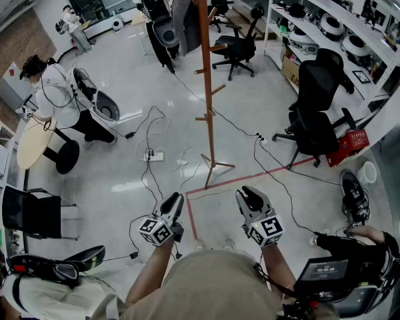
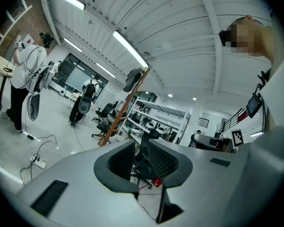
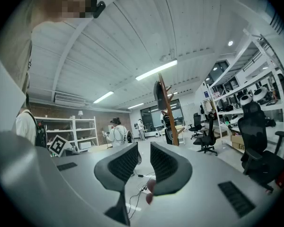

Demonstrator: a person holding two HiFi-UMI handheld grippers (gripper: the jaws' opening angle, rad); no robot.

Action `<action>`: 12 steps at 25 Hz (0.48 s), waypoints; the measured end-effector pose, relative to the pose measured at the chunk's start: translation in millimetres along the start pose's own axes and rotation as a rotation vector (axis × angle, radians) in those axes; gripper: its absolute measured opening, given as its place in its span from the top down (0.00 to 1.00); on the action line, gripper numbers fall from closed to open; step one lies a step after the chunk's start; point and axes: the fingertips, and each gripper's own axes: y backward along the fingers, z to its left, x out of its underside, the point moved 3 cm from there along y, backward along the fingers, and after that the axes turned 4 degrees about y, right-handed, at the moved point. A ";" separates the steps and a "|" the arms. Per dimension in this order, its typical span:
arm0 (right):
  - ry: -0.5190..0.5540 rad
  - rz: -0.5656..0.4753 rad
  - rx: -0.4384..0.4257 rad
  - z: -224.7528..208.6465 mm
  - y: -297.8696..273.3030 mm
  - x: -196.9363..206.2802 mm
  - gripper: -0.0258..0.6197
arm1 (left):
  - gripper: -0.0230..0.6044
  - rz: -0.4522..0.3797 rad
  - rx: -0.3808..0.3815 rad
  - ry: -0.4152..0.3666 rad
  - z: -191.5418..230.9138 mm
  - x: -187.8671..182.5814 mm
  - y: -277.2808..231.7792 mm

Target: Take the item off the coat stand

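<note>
A tall wooden coat stand [image 1: 206, 92] rises from the floor ahead of me, with a dark grey item [image 1: 185, 20] hanging near its top. Both grippers are held low in front of me, well short of the stand. My left gripper [image 1: 175, 204] is open with nothing between its jaws. My right gripper [image 1: 248, 196] is also open and empty. In the left gripper view the stand [image 2: 119, 117] and the hanging item [image 2: 132, 79] lie far beyond the left gripper [image 2: 142, 157]. From the right gripper [image 3: 144, 161] the stand [image 3: 170, 119] and the item [image 3: 158, 94] also look distant.
Cables and a power strip [image 1: 153, 155] lie on the floor left of the stand's base. A red tape line [image 1: 253, 177] marks the floor. Black office chairs [image 1: 313, 122] and shelves [image 1: 333, 25] stand at the right. A person [image 1: 57, 99] sits at the left.
</note>
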 end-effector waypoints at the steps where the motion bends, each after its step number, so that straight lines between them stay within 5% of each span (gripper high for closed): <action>1: -0.003 0.002 -0.001 -0.2 2.4 0.6 0.83 | 0.83 0.004 0.000 0.001 -2.1 2.9 -0.3; 12: -0.032 -0.020 -0.012 -9.4 17.4 -4.0 0.83 | 0.83 0.005 0.022 -0.008 -22.8 13.9 -17.5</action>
